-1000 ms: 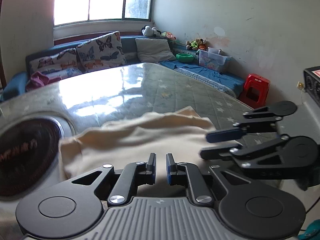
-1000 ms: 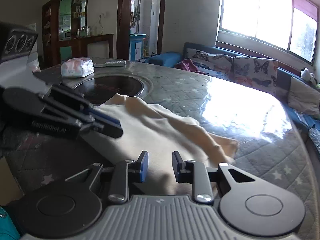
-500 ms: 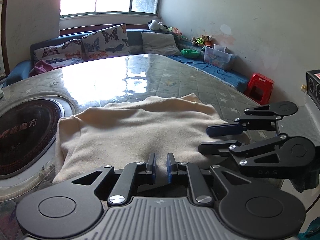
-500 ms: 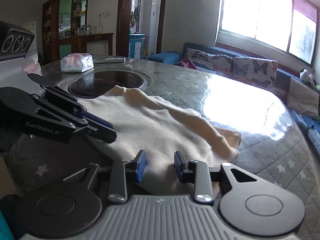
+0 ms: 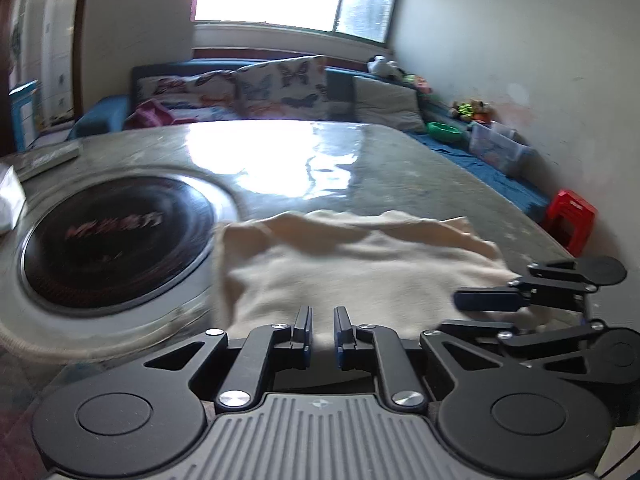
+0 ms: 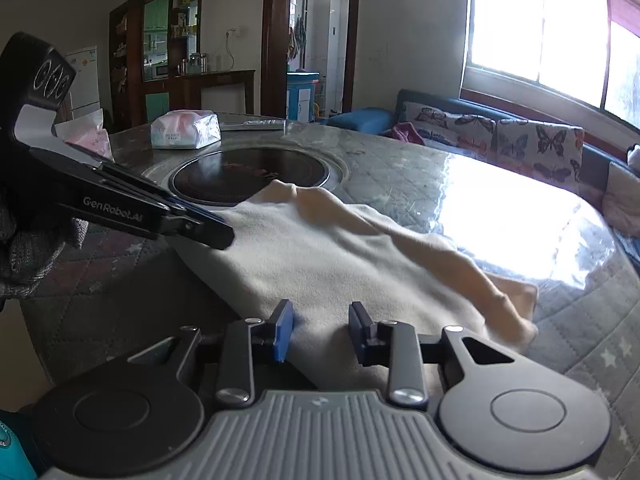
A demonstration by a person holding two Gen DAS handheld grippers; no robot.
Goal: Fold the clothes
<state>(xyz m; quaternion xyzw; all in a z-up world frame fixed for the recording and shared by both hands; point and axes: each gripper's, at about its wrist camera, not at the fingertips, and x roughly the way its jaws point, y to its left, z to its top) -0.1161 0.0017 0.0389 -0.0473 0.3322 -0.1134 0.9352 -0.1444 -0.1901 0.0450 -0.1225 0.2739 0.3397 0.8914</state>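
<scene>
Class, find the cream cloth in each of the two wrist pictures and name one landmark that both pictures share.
Left wrist view: the cream cloth lies centre to right, just beyond the camera's own tongs, right of the round black hob.
Right wrist view: the cream cloth runs across the middle, from the hob toward the lower right.
Shared landmark: the hob set into the table.

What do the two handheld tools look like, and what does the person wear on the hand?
Both the left tool and right tool are black linkages with blue pads, silver screws and a ribbed grey base. One arm reads "GenRobot.AI". A grey knitted glove covers the hand.
</scene>
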